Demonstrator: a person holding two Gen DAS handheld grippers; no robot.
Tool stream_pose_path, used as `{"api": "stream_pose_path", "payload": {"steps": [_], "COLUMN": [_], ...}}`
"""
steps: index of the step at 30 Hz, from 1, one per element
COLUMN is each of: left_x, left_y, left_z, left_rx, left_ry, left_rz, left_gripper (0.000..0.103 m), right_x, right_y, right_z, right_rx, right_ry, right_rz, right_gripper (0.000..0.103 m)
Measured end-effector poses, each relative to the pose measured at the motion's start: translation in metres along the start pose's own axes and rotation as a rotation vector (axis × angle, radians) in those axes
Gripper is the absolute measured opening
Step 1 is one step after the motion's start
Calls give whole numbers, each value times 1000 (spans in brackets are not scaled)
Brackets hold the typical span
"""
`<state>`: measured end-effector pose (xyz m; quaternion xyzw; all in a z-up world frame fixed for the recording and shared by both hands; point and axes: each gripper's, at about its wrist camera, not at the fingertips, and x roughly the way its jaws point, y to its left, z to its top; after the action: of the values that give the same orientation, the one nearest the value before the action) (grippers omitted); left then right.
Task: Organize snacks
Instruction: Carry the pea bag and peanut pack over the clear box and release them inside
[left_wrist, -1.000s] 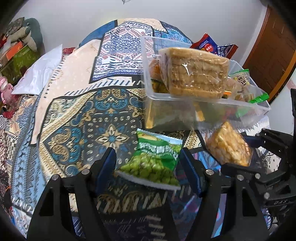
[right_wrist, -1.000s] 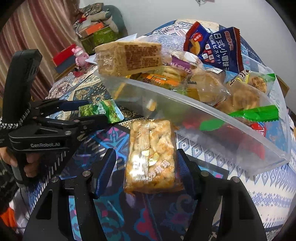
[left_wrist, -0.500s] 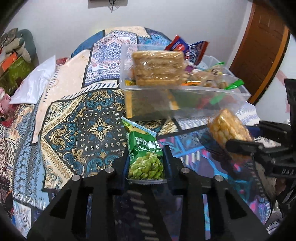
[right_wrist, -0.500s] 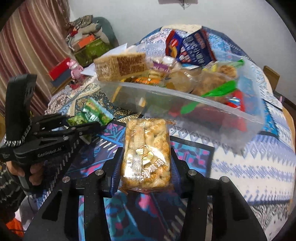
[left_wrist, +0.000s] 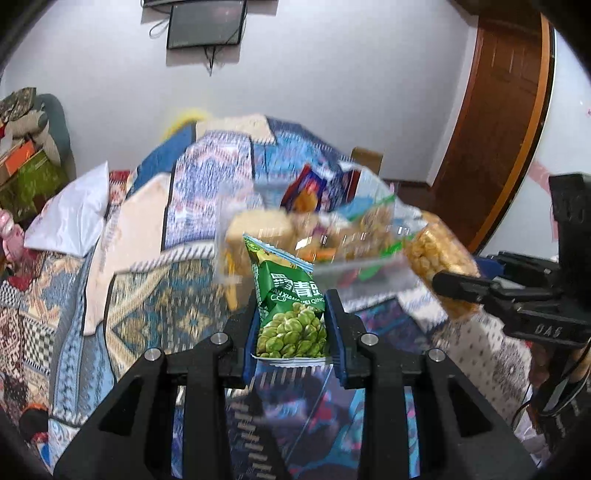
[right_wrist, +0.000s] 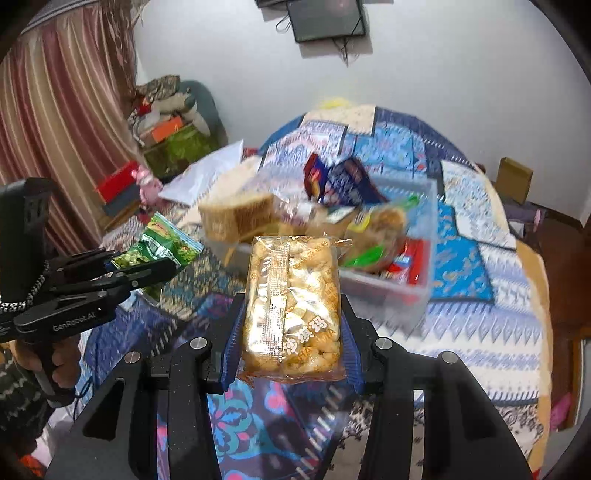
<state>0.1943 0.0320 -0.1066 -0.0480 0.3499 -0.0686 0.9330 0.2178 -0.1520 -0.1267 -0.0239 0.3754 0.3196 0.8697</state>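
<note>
Holding both packs up off the patterned table (right_wrist: 480, 332), you've got the left tool (left_wrist: 291, 325) clamped on the green pea packet (left_wrist: 290, 317) by its lower end, and the right tool (right_wrist: 290, 325) clamped across the puffed rice bar (right_wrist: 291, 302). Clear bin (right_wrist: 424, 280) sits ahead toward the table's middle, already heaped w/ snacks. Risk as I see it: the pea packet's top flops free and could catch the bin's near wall; drop either pack onto the heap and it may slide off over the rim. Tools are close together, so they could clash.
</note>
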Motion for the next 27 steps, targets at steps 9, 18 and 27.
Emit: {"api": "stream_pose_path", "payload": {"steps": [9, 18, 27], "left_x": [12, 66, 106], "left_y": [-3, 10, 10], "left_z": [52, 86, 84], "left_rx": [11, -19, -23], "left_ry": [-72, -13, 60], "left_rz": [-12, -29, -4], "left_gripper": [32, 32, 45], "right_x": [5, 40, 66], "right_y": [-8, -18, -25], "right_z": [31, 58, 60], "right_rx": [21, 39, 49], "right_ry": [-80, -75, -23], "right_rz": [-13, -17, -30], "right_gripper": [42, 42, 44]}}
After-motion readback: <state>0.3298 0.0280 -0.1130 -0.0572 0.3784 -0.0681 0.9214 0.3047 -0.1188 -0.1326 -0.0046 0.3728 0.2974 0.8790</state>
